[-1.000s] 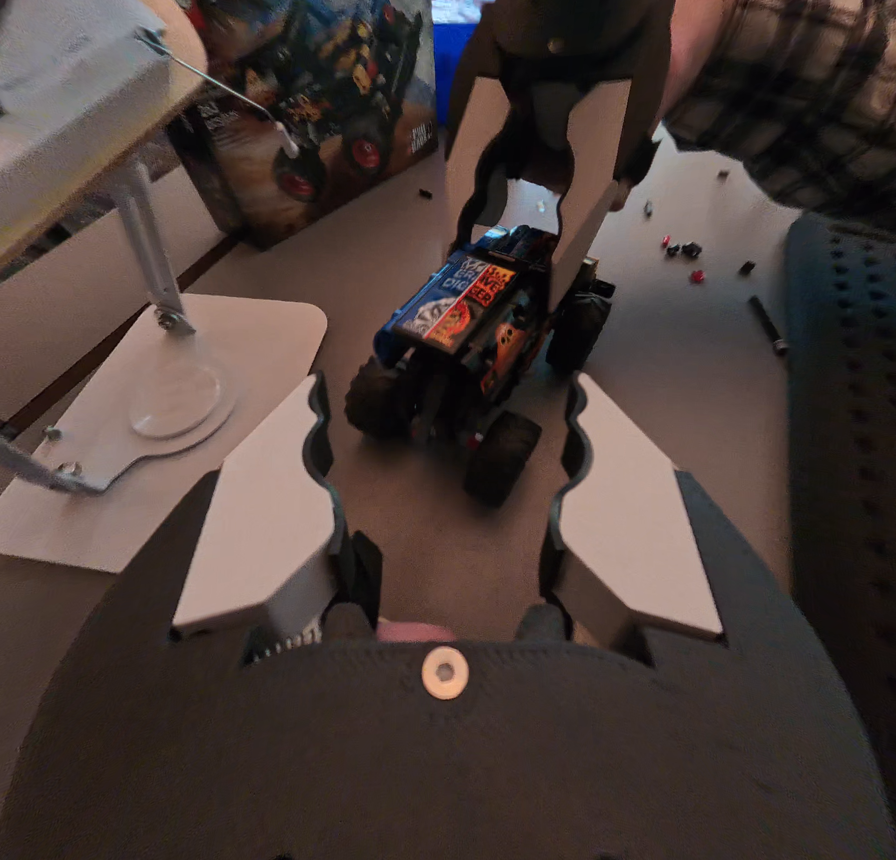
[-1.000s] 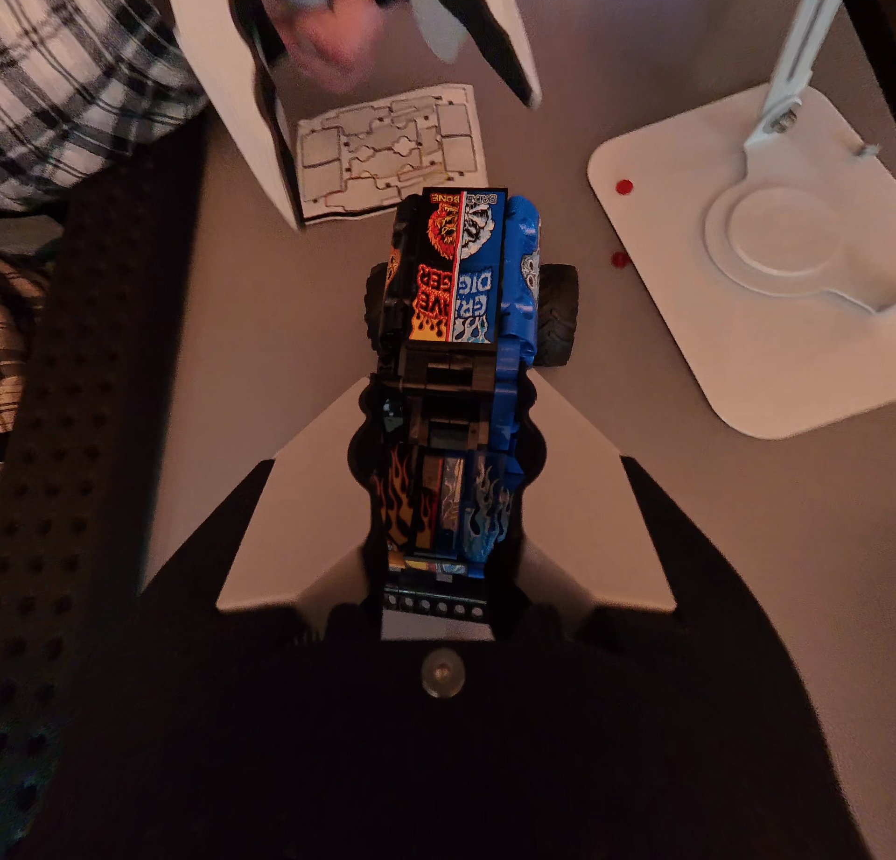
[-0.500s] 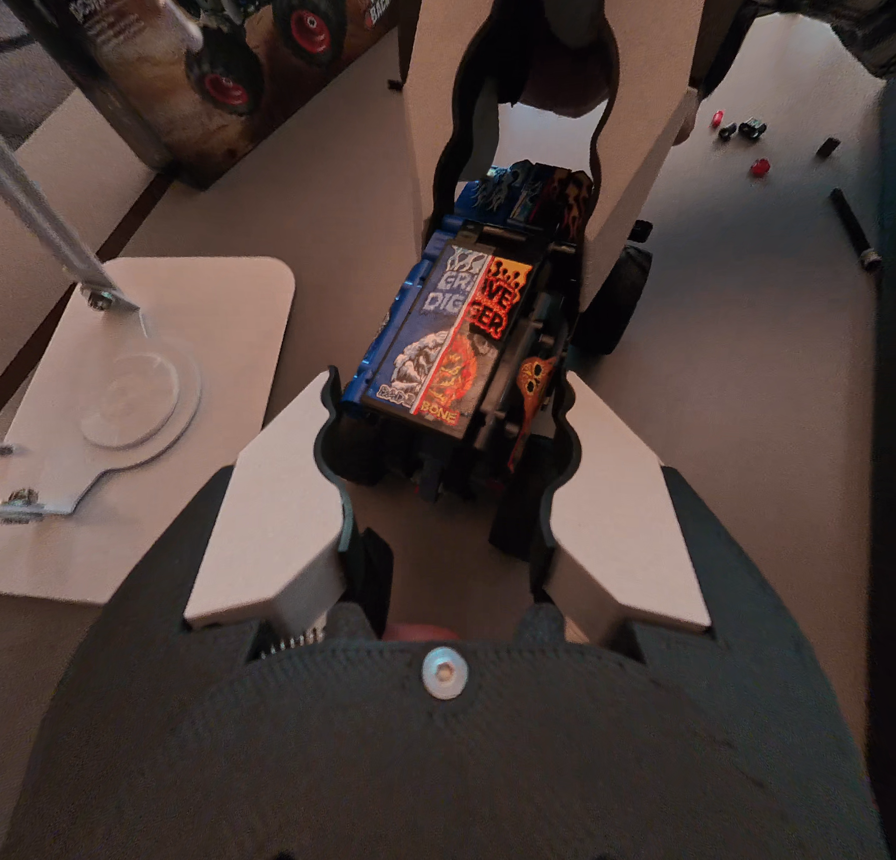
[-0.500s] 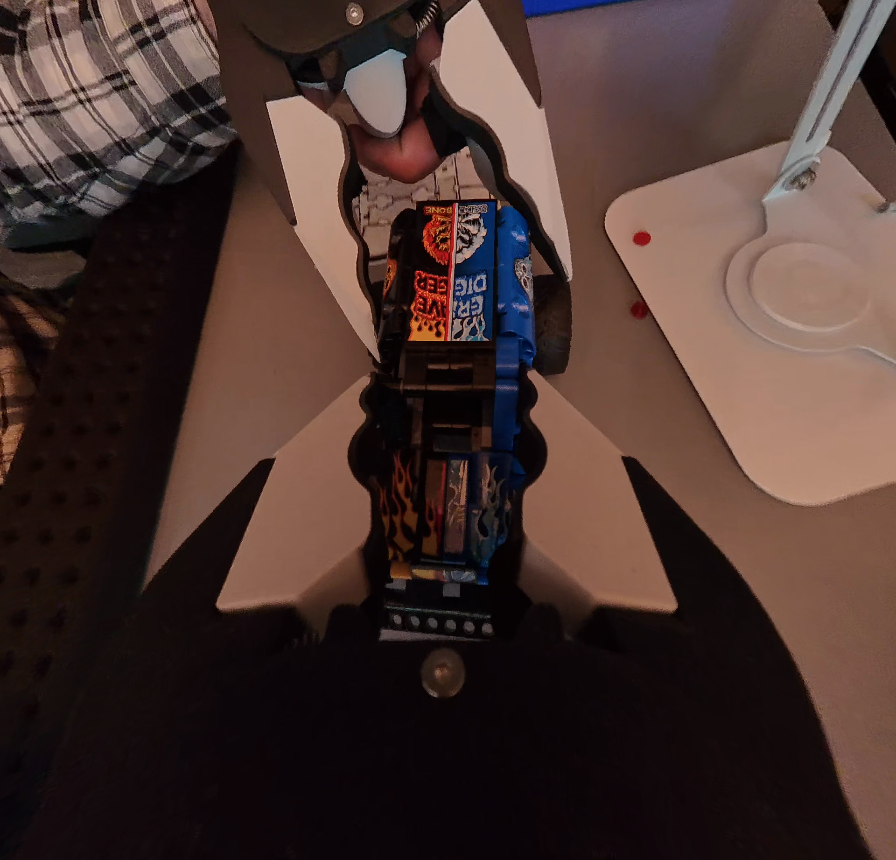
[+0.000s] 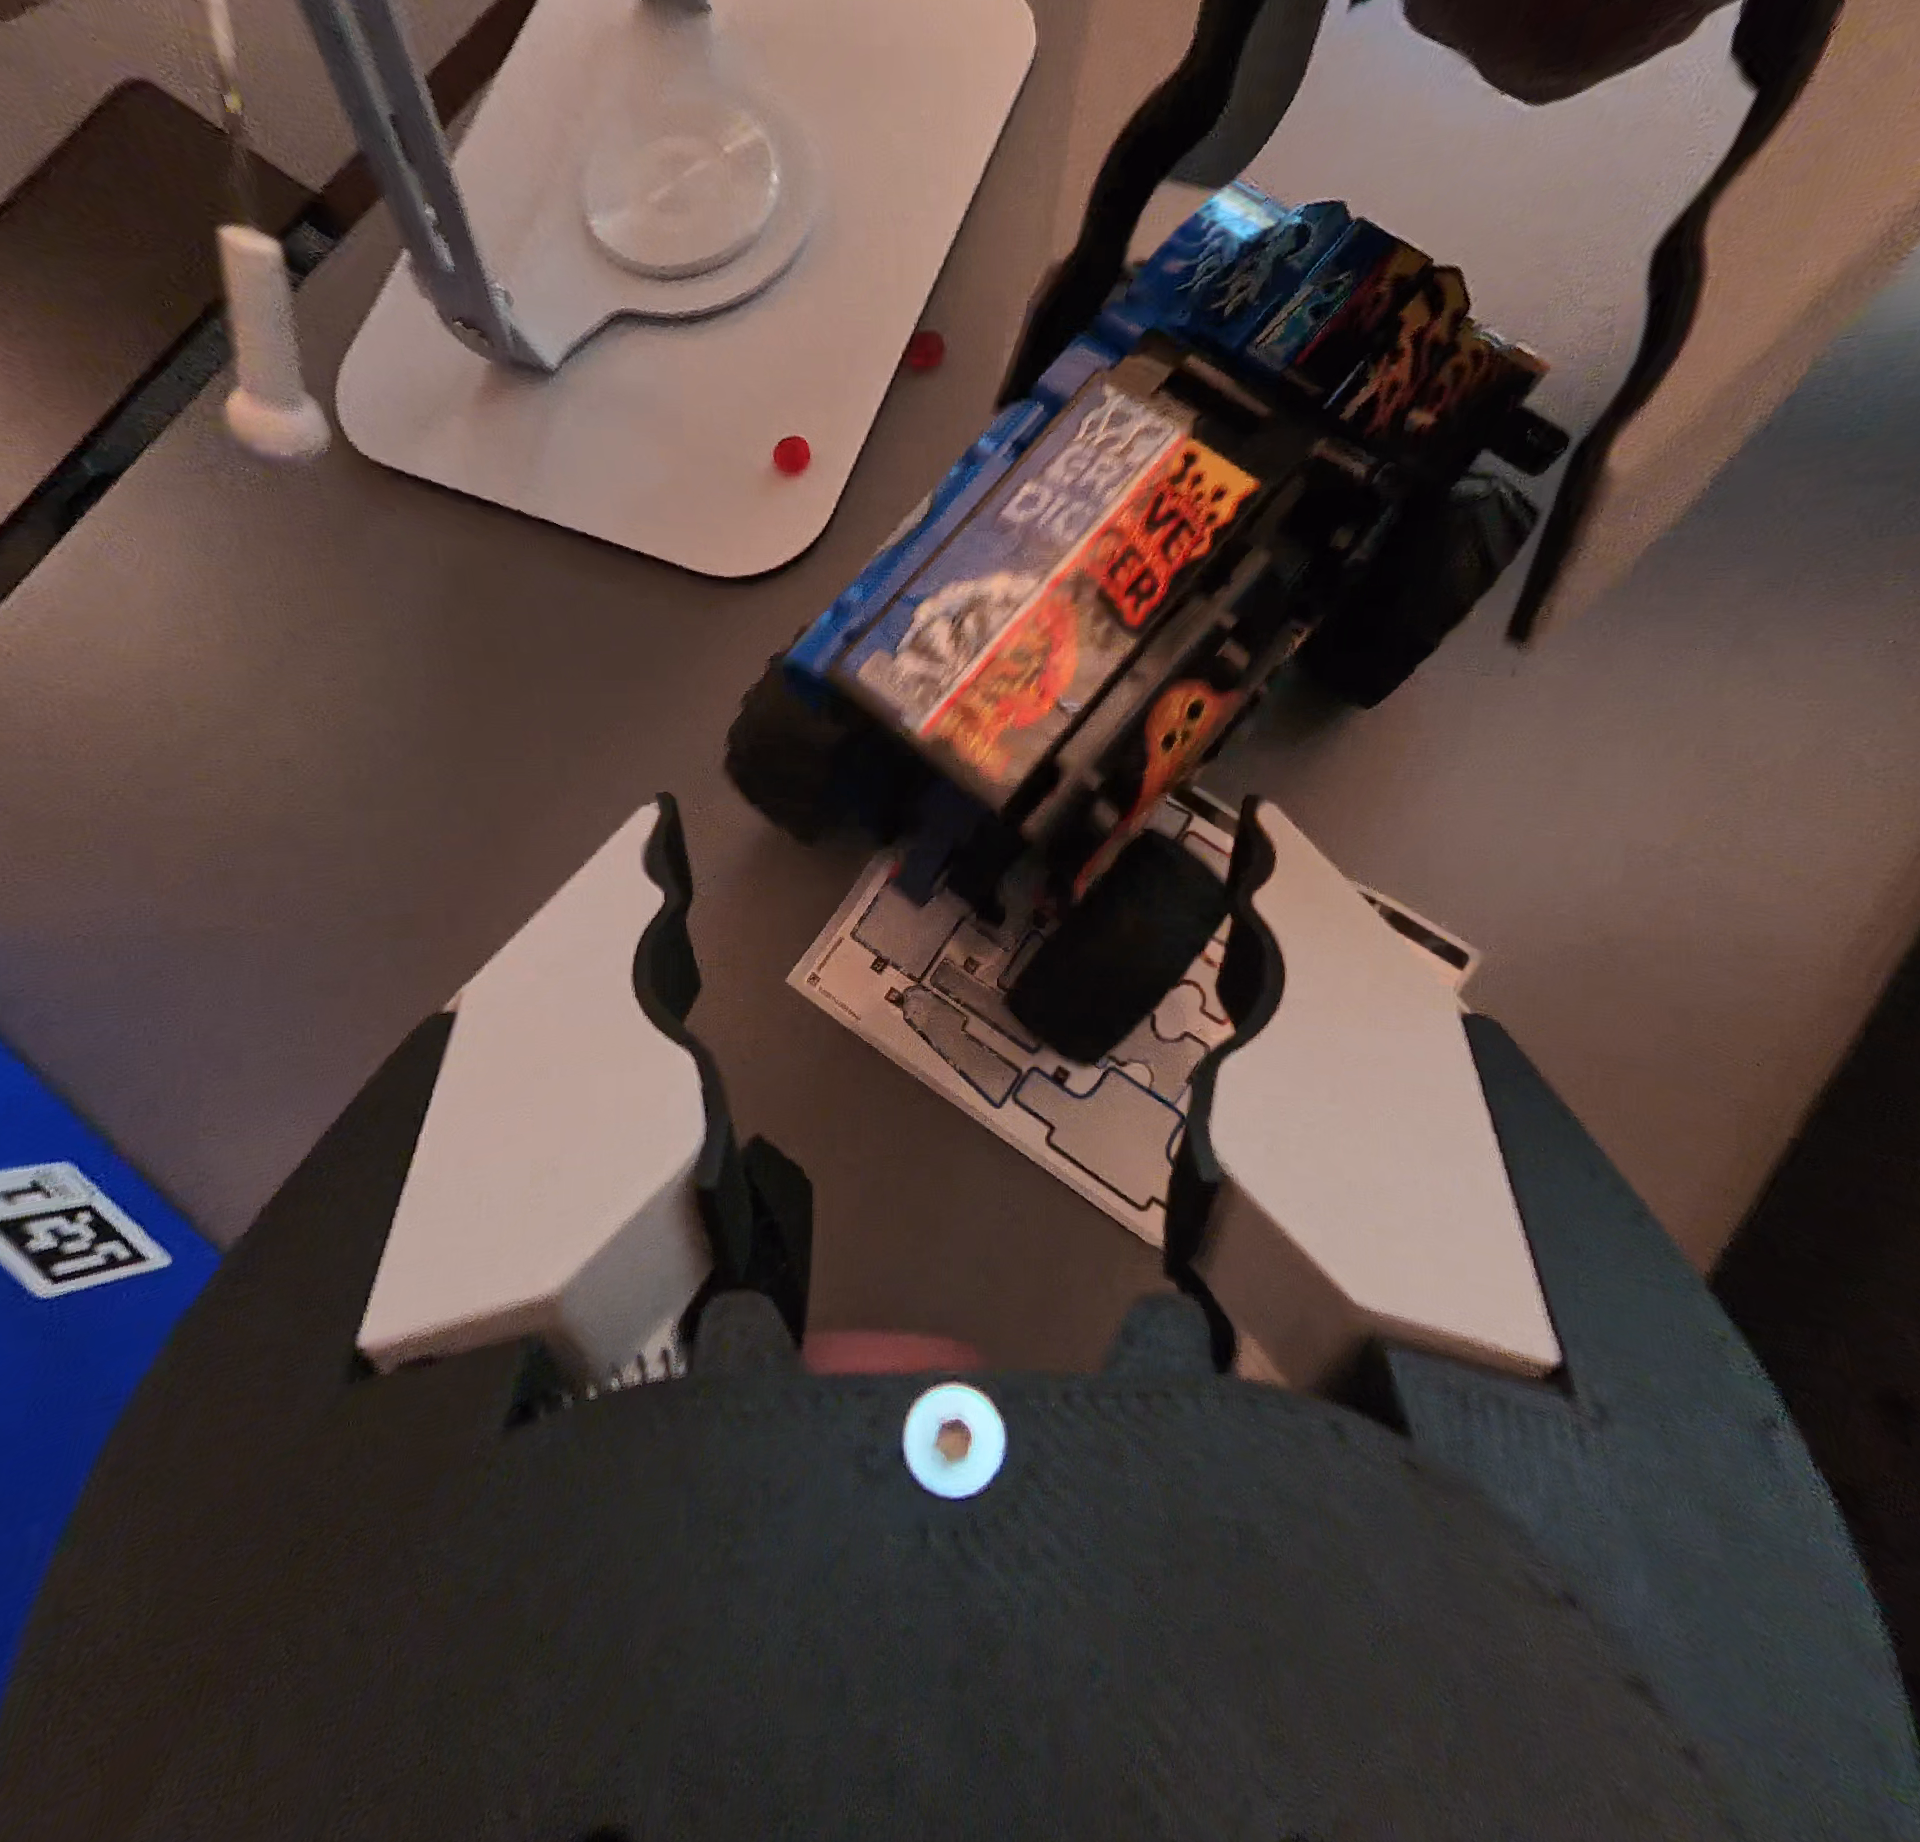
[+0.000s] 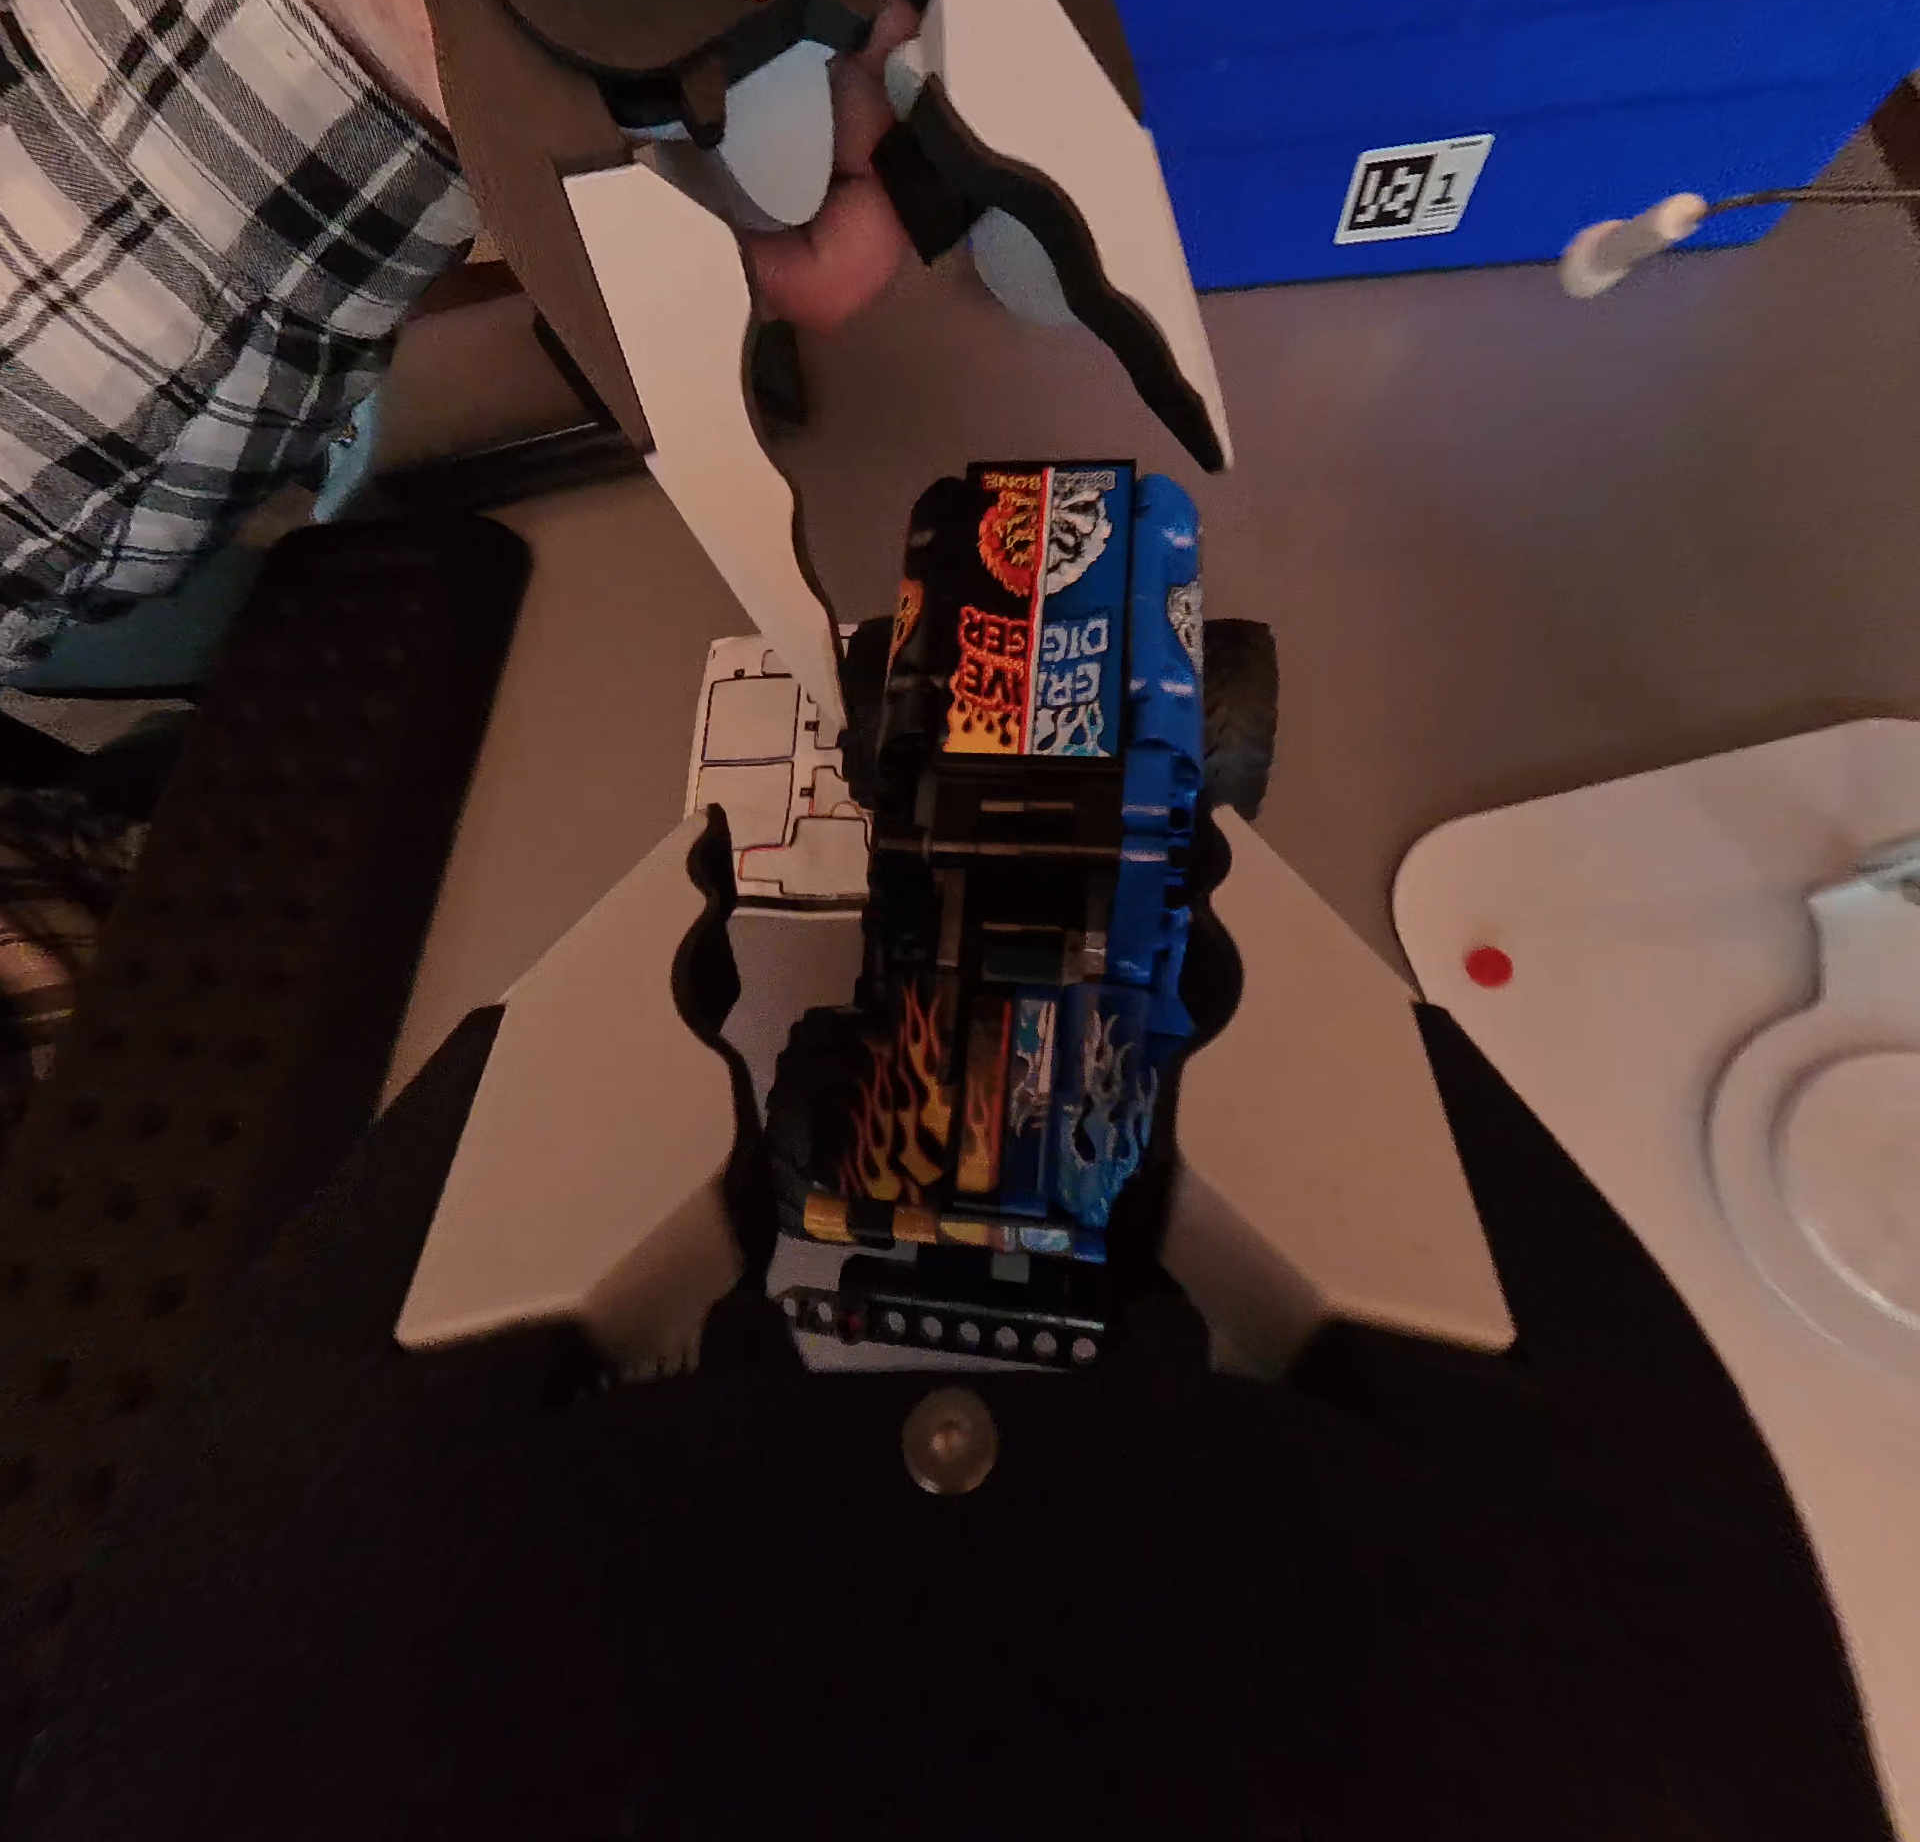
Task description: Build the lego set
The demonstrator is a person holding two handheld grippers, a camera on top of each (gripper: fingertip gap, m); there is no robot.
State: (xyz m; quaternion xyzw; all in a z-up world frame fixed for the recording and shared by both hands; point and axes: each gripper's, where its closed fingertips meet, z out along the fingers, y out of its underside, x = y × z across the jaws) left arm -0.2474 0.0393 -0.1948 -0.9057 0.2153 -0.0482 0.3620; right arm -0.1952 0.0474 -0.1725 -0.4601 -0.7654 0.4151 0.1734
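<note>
The built monster truck, blue on one side and black with flames on the other, stands on the grey table with one rear wheel on the sticker sheet. My left gripper is open behind the truck; the rear wheel sits just inside its right finger. My right gripper is open around the truck's front. Bare space shows between its left pad and the black side, while the right pad lies along the blue side. The left gripper shows open at the truck's rear in the right wrist view.
A white stand base with a small red piece lies left of the truck; it also shows in the right wrist view. A blue box stands behind. A dark studded mat and a plaid sleeve are at the left.
My right gripper was shut on the truck's front and has now opened off it. My left gripper has pulled back from around the truck's rear and opened a little wider.
</note>
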